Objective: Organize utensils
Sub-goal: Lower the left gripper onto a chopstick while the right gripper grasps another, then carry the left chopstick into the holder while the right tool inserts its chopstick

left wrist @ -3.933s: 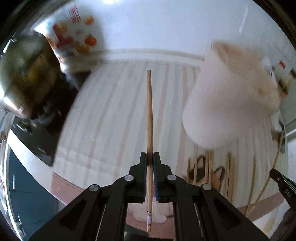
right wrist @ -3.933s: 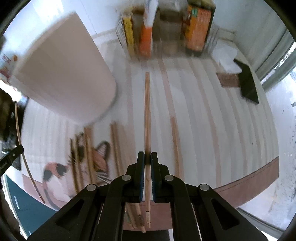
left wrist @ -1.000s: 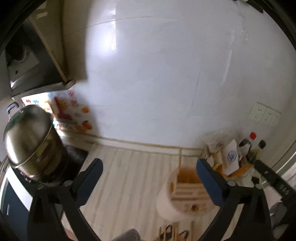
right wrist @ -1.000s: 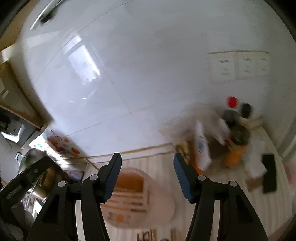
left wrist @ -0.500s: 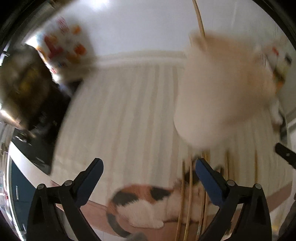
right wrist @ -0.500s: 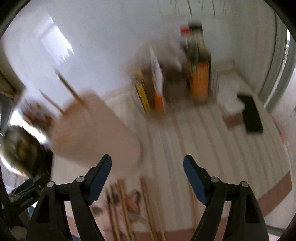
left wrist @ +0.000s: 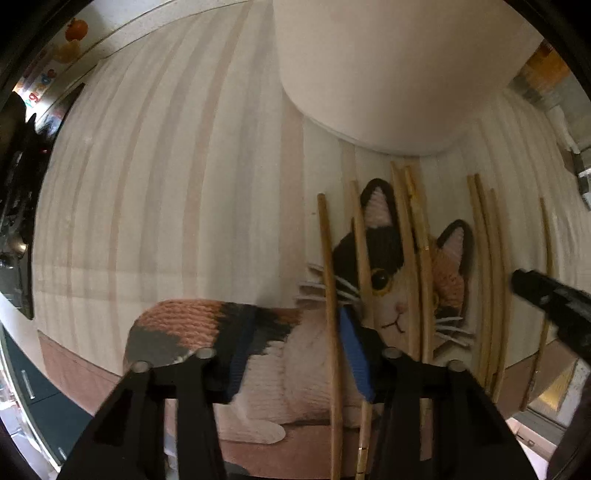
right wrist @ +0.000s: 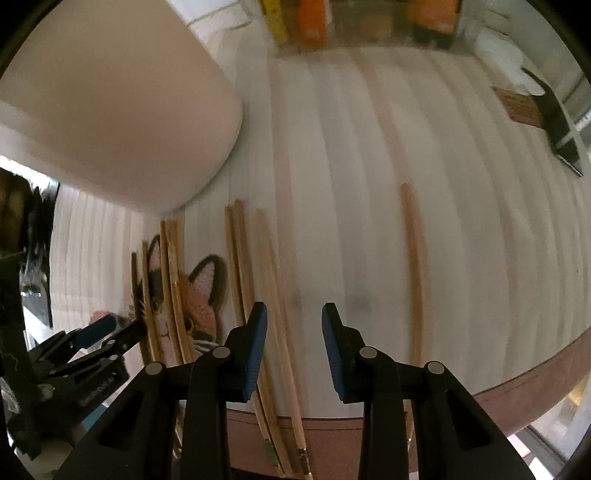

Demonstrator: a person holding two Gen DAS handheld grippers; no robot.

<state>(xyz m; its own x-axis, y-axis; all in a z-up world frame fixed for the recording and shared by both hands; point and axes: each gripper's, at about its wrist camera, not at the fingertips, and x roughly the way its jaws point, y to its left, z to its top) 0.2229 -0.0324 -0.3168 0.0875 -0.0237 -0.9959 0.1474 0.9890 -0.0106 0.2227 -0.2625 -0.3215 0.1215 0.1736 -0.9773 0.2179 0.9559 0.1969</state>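
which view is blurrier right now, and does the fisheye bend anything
Right wrist view: softer, the bottles at the top are smeared. Left wrist view: sharper, the cat print is crisp. Both bend straight things: chopsticks bow near the edges, the holder bulges.

wooden chopsticks (left wrist: 328,295) lie flat in loose, roughly parallel rows in front of the base of the pale utensil holder (left wrist: 388,74), their far tips pointing toward it. several cross the cat picture on the striped mat (left wrist: 166,184); a tight cluster (right wrist: 240,266) lies just right of the cat's ear. one chopstick (right wrist: 413,266) lies alone, well apart to the right of the holder. the holder stands upright, smooth-walled with a rounded base.
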